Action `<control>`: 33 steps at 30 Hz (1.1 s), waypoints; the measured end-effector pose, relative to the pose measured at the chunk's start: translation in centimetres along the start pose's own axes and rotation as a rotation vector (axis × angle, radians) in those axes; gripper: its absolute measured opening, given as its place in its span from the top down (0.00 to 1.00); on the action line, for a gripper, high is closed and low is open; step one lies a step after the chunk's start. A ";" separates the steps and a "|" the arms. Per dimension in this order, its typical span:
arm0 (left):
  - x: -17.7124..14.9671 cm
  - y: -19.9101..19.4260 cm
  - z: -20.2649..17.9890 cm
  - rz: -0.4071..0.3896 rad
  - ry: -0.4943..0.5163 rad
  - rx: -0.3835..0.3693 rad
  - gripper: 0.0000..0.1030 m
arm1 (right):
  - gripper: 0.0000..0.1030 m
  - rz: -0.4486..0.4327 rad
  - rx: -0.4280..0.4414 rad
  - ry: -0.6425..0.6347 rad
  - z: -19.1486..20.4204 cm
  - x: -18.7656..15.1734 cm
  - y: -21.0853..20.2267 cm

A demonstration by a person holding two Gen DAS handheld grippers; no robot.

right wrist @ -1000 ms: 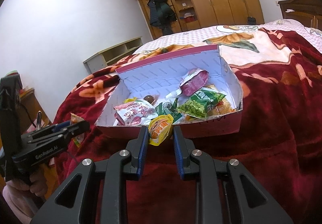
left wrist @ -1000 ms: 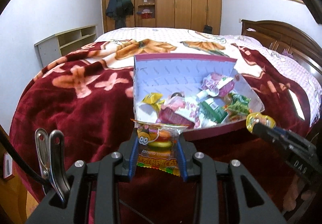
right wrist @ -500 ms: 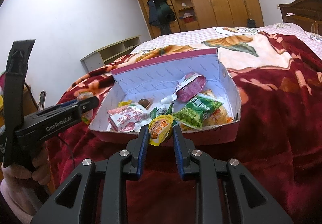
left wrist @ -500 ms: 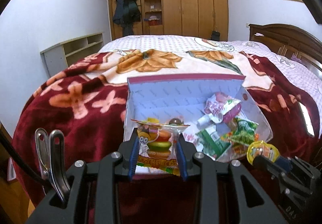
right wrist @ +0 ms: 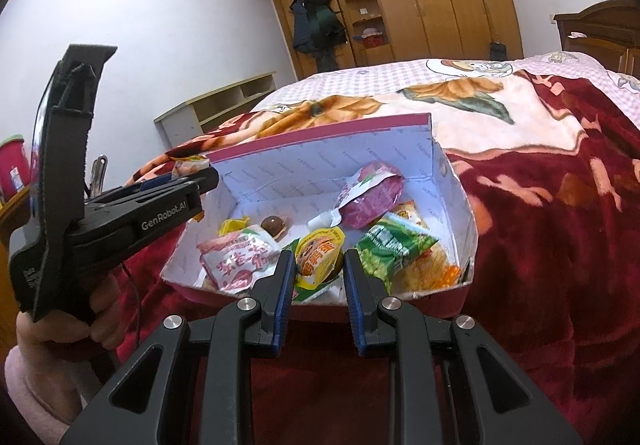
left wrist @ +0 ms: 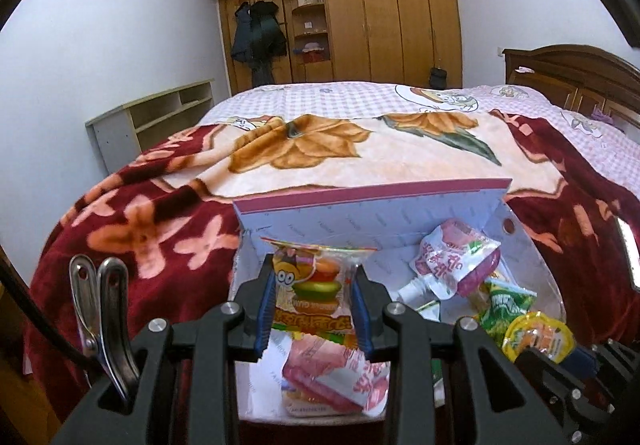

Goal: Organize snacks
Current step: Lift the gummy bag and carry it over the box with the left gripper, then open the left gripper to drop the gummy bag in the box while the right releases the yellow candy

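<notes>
Bedroom with wooden wardrobes at the far wall; a bed [left wrist: 400, 101] under a red flowered blanket [left wrist: 132, 213] carries the open snack box [left wrist: 368, 201]. From the left wrist view, the left tool [left wrist: 314, 309] is closed narrow on a burger gummy packet [left wrist: 316, 285]. A second ago that packet hung short of the box's near edge; now it sits over the box's left half, above a pink wrapped snack [left wrist: 332, 377] lying inside. At the lower right the yellow jelly cup [left wrist: 538, 337] shows over the near right corner of the box.

From the right wrist view, the right tool [right wrist: 316, 277] pinches that jelly cup [right wrist: 320, 249] tightly, just above the near wall [right wrist: 320, 301], having crept only slightly nearer. The left tool [right wrist: 192, 181] has swung in from the left, its tip now at the box's left wall. Both snacks look ready for release; the left one seems first.
</notes>
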State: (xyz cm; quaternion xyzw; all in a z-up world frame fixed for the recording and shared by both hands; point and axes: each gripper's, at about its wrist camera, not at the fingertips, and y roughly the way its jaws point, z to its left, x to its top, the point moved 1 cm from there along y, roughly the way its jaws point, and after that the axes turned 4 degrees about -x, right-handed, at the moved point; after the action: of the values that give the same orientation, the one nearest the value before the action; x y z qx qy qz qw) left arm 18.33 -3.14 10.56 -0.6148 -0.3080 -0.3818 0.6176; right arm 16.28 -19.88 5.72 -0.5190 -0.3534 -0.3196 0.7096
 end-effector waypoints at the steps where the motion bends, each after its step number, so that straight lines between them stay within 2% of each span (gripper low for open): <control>1: 0.0 0.3 0.1 0.004 -0.004 -0.008 0.67 | 0.75 0.000 -0.002 0.000 -0.1 0.2 0.1; 17: -0.2 6.5 -0.1 0.085 -0.027 -0.031 0.66 | 0.75 0.021 -0.006 0.002 -0.8 1.2 2.7; 23: -0.5 7.7 -0.2 0.101 -0.025 -0.034 0.66 | 0.75 0.028 -0.009 0.004 -1.1 1.4 3.4; 25: -0.6 8.0 -0.1 0.110 -0.025 -0.033 0.56 | 0.75 0.030 -0.009 0.004 -1.1 1.5 3.6; 27: -0.7 8.3 0.0 0.120 -0.032 -0.031 0.51 | 0.75 0.032 -0.008 0.003 -1.1 1.5 3.8; 33: -0.8 8.6 0.1 0.132 -0.044 -0.036 0.47 | 0.75 0.033 -0.008 -0.008 -0.9 2.0 4.3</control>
State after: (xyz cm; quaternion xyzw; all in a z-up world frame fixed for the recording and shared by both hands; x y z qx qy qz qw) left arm 25.22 -3.35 5.43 -0.6531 -0.2731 -0.3322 0.6233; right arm 21.06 -19.83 4.96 -0.5287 -0.3464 -0.3073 0.7114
